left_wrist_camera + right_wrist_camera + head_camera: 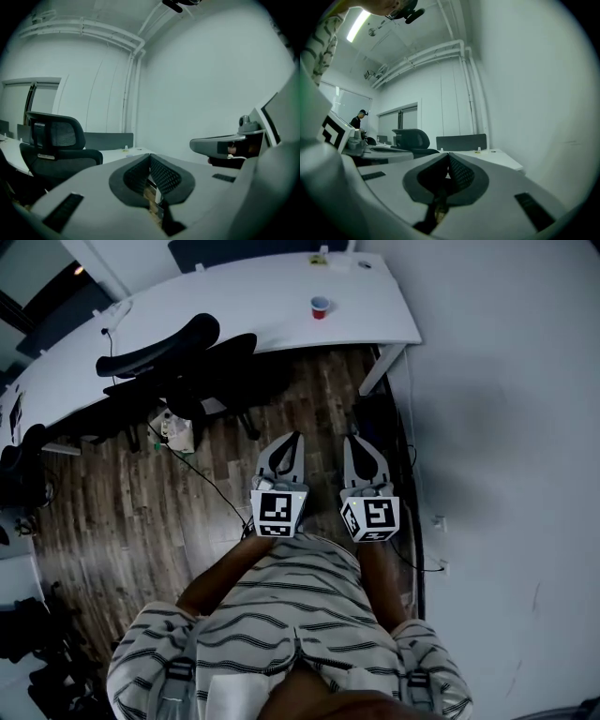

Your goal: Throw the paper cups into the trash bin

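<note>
Looking steeply down, you have the white wall (506, 427) filling the whole right side and the wooden floor (141, 512) spreading out below you. Across the top sweeps the long white bench (234, 306), curving off to the left, with black office chairs (159, 348) pushed up against its near edge. Your striped shirt (291, 606) fills the bottom of the head view. Out in front of it sit both grippers, side by side, pointing toward the right-hand end of the bench. Your left gripper (295, 439) has its jaws pressed together with nothing between them; its own view shows the pads meeting at the tip. Your right gripper (350, 441) is the same story: jaws closed tight, empty, on the side nearer the wall. And there's the task's thing: one red paper cup (320, 307) standing upright on the bench, near its right-hand end, well apart from both grippers. A couple of small items (323, 257) sit farther back on that same end, too small to make out.
</note>
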Demonstrator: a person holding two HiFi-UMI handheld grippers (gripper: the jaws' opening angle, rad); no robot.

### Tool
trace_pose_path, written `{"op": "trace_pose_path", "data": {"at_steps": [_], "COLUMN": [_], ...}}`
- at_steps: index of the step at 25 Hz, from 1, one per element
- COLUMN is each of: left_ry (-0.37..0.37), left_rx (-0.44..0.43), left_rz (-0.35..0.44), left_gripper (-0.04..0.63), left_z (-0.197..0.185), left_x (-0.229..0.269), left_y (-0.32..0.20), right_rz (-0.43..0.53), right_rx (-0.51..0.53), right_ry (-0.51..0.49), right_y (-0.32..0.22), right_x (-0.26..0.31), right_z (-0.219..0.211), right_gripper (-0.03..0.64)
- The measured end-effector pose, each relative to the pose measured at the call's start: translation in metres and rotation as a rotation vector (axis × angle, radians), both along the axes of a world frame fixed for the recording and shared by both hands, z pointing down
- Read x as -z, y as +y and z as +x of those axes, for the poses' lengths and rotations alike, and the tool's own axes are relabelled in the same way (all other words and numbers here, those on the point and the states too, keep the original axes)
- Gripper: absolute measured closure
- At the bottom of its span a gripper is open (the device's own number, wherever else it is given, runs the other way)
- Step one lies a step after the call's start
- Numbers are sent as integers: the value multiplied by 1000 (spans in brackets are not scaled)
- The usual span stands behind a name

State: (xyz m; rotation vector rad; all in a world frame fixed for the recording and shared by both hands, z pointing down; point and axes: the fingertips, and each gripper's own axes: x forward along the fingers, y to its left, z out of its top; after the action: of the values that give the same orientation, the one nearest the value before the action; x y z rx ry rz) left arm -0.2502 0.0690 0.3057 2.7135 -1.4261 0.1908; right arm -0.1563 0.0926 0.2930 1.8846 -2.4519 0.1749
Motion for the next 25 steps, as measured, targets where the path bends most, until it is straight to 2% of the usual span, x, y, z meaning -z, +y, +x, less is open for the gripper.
{"op": "trace_pose_path", "data": {"at_steps": [11,18,25], "left_ry": [13,9,13], "left_rx": [-93,-118,-107], "left_rz": [-17,-38,-51], "left_gripper": [572,572,571], "left_z": [-2,8,29], "left_x": [4,-4,-13], "left_y": [-92,-111,-134], "right_rz": [-9,-45,-46], "right_rx": [-82,-92,-81], "right_ry": [-3,12,3], "right_y": [-85,-103,-128], "right_x": [7,0,-7], "right_z": [-11,-13,10], "right_gripper": [607,607,607]}}
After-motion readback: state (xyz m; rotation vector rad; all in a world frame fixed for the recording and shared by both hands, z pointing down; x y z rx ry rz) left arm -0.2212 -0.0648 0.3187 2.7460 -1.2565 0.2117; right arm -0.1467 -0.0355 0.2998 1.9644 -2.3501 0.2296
